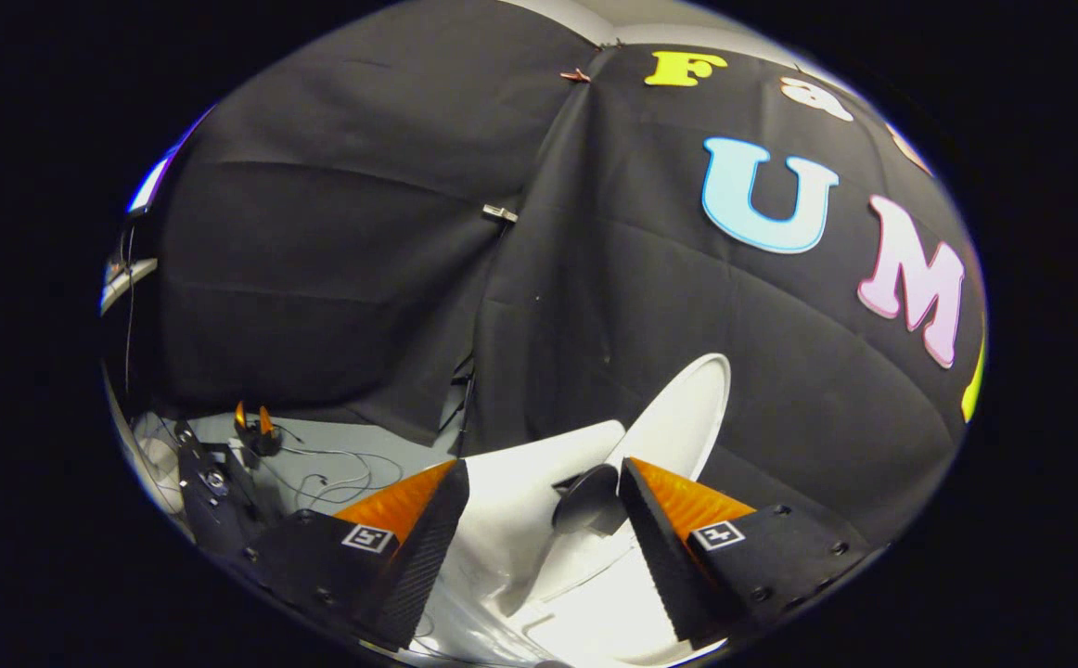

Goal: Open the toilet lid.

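Black cloth (335,278) is hanging as the booth's wall, its two panels meeting at a seam where a small metal clip (499,214) is pinching the fabric. Below its hem, thin cables (335,468) are trailing across the pale floor (372,445). A dark stand (210,487) is sitting at the floor's edge.

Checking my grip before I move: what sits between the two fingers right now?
In the gripper view, the open gripper has white toilet surfaces between its fingers, plus a dark round knob beside one finger; the raised lid stands just beyond.
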A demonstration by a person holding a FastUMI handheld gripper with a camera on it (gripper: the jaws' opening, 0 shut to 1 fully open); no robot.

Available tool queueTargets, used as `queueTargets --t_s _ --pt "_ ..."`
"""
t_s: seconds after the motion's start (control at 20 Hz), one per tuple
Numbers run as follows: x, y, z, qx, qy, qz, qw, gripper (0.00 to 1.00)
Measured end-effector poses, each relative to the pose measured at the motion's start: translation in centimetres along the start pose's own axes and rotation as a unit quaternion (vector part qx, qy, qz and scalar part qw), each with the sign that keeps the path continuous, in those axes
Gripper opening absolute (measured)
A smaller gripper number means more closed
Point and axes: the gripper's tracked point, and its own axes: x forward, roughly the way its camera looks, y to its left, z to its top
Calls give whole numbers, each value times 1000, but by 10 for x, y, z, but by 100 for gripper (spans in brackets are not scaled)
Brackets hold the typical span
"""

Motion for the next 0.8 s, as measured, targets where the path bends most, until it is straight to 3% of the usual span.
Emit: queueTargets --t_s 0.1,0.3,0.45,0.6,0.8 --pt "-2 -14 11 -17 -26 -20 999 99" --pt "-26 -30 40 15 -77 -22 997 99" --pt "-54 -64 63 32 -120 -48 991 99" --pt "-79 -106 73 60 -160 -77 982 99" --pt "-114 -170 54 101 -162 -115 975 98"
